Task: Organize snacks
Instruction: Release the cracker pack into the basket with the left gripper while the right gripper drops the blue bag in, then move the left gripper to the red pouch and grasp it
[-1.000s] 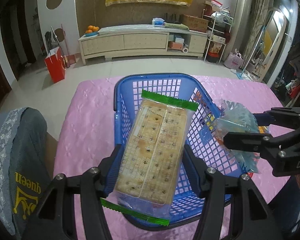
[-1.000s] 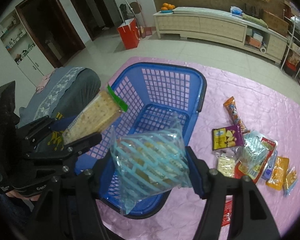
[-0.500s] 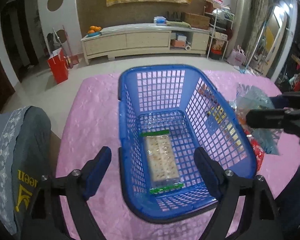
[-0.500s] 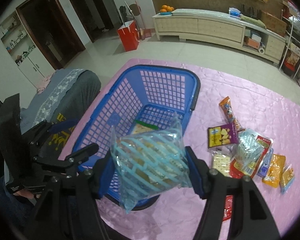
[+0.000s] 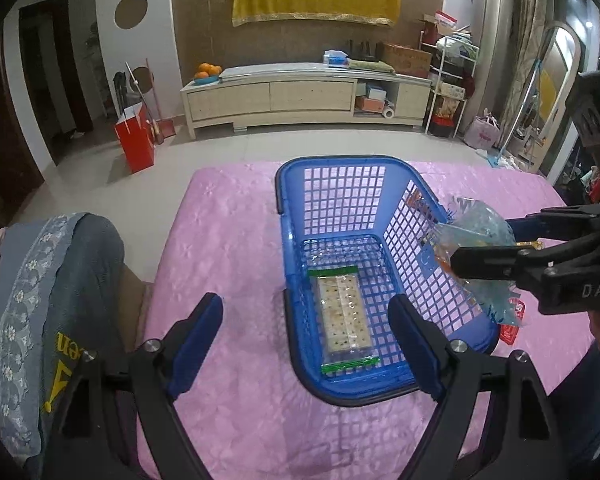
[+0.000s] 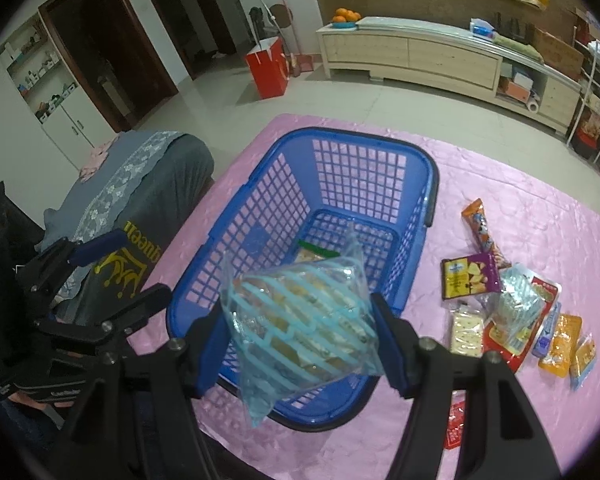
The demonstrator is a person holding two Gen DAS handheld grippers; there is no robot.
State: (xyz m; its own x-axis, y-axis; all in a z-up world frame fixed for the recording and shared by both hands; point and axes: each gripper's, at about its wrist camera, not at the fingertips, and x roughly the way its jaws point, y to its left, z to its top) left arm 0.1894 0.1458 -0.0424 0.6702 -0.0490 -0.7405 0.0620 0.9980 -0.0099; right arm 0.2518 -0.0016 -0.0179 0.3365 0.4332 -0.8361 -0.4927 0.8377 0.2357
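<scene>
Holding a blue-striped clear snack bag (image 6: 304, 320) between the pads of my right gripper (image 6: 302, 344), I have it just above the near rim of the blue basket (image 6: 340, 148), its loose end drooping below the jaws. From the left camera the same bag (image 5: 476, 236) sits at the basket's right wall, pinched in that tool.

My left gripper (image 5: 306, 332) stands wide apart with nothing between its fingers; its jaws have just been opening, and they now frame the near left corner of the basket (image 5: 284, 216) without touching it.

On the basket floor lies the cracker pack (image 5: 344, 316) with green ends, flat and lengthwise, close to the left wall. From the right camera only its far green end (image 6: 314, 250) peeks out behind the bag I hold.

The basket rests on a pink tablecloth (image 5: 228, 216). To its right, apart from it, lie the remaining snacks: an orange stick pack (image 6: 482, 228), a purple chip packet (image 6: 470, 280), a pale cracker pack (image 6: 466, 330), a red pouch (image 6: 500, 336) with a clear bag on it, and orange packets (image 6: 558, 344) at the far end.

A grey cushion (image 5: 40, 300) with yellow lettering sits at the table's left edge.
</scene>
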